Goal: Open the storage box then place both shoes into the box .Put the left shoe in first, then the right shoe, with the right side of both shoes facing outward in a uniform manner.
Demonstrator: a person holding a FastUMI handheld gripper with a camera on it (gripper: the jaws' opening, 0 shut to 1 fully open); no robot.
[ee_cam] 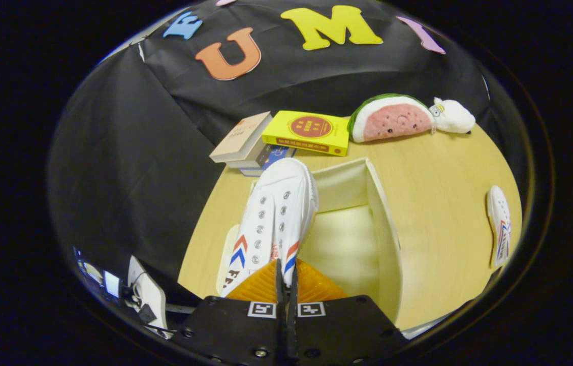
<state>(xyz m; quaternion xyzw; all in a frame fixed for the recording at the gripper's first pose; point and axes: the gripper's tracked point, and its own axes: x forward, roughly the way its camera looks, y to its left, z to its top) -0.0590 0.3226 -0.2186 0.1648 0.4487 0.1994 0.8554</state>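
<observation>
A white canvas shoe (274, 218) with red and blue chevrons hangs from my gripper (285, 284), toe pointing away from me. Both fingers are pressed together on the edge of its opening. The shoe hovers over the left part of the open cream storage box (385, 223), whose pale inside shows to the right of the shoe. The second white shoe (499, 223) lies on the wooden table (444, 168) far to the right of the box.
Beyond the box, a stack of books (251, 145) and a yellow book (309, 132) lie at the table's far edge. A watermelon-slice plush (393, 119) and a small white plush (451, 116) sit to their right. Devices and cables (139, 295) are off the table's left.
</observation>
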